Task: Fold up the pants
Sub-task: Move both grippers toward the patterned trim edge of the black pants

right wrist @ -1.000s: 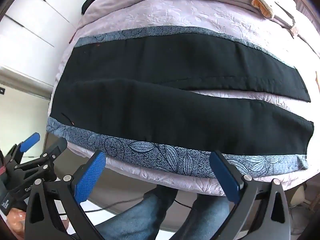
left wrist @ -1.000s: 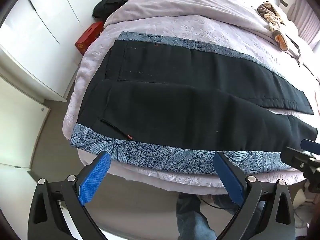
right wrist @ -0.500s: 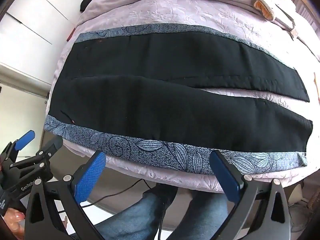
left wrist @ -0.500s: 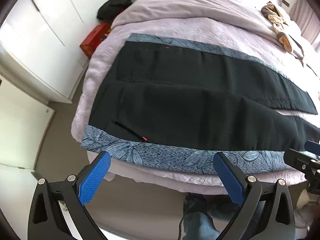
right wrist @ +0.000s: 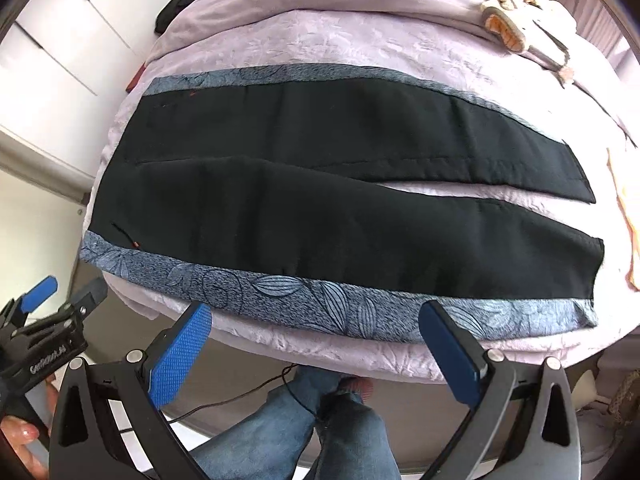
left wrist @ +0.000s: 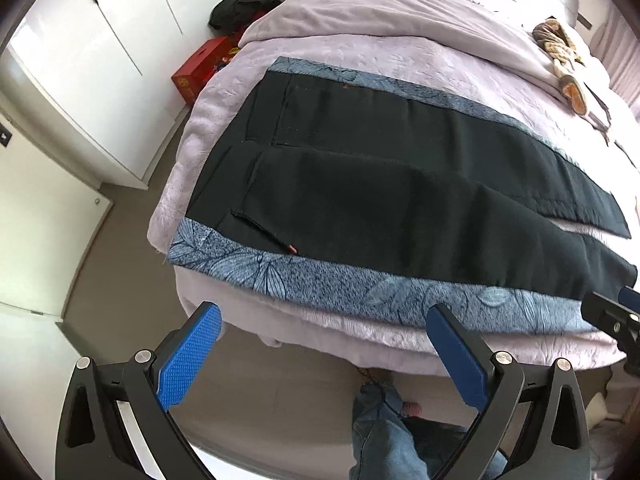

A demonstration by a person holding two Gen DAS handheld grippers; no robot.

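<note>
Black pants (left wrist: 380, 184) with blue-grey leaf-print side stripes lie flat across the lilac bed, waistband to the left, both legs spread toward the right (right wrist: 328, 200). The near stripe (right wrist: 320, 296) runs along the bed's front edge. My left gripper (left wrist: 324, 348) hovers open just off the bed edge, below the waist and hip part. My right gripper (right wrist: 320, 348) is open too, off the edge below the near leg. Neither touches the cloth. Each gripper shows at the side of the other's view: the right one (left wrist: 616, 320), the left one (right wrist: 48, 320).
The lilac bedspread (left wrist: 400, 52) covers the bed. Slippers and a twisted cloth (left wrist: 564, 64) lie at the far right. White wardrobe doors (left wrist: 80, 72), a red box (left wrist: 204, 68) and a dark bag (left wrist: 244, 4) stand left. A person's jeans-clad legs (right wrist: 312, 420) are below.
Both grippers have drifted slightly to the left and nearer the bed edge; the pants lie unmoved. Both grippers stay open.
</note>
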